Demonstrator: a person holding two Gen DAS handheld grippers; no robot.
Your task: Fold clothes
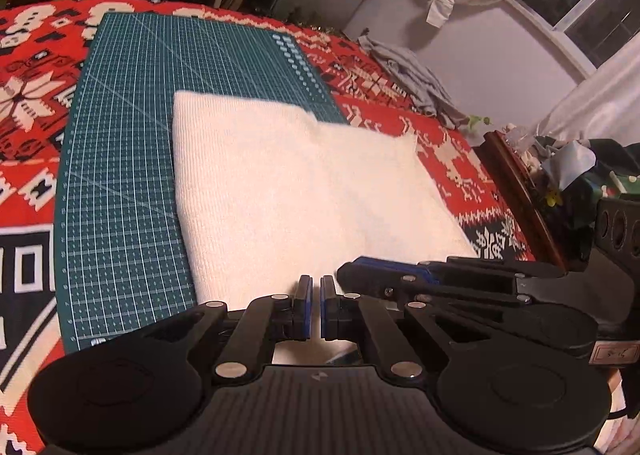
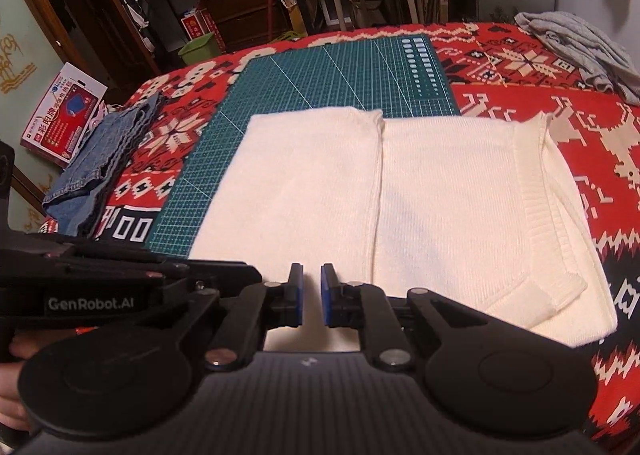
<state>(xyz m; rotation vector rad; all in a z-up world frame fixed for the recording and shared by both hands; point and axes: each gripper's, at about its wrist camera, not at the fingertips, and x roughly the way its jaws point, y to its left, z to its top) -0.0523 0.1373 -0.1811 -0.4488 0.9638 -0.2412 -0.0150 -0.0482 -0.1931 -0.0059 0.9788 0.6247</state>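
A cream knitted sweater (image 2: 400,195) lies folded flat, partly on a green cutting mat (image 2: 320,75) and partly on the red patterned blanket (image 2: 560,115) that covers the surface. One panel is folded over on the left half, its edge running down the middle of the garment; on the right the ribbed hem or cuff (image 2: 544,223) shows, curving toward the near corner.

The left gripper (image 1: 316,307) sits low at the near edge of the sweater, its blue-padded jaws a narrow gap apart with nothing visible between them — released, not gripping cloth. The right gripper (image 2: 311,297) is just beside it at the same near edge, its jaws likewise slightly parted and holding nothing. In the left wrist view the right gripper's fingers (image 1: 384,267) lie across the corner of the sweater, close to the left one; whether they touch the cloth cannot be told.

A folded pair of blue jeans (image 2: 100,159) rests on the blanket to the left of the mat. A crumpled grey garment (image 2: 580,47) lies at the far right corner, well apart from the sweater. Part of a hand (image 2: 12,375) shows at the lower left edge of the right wrist view.
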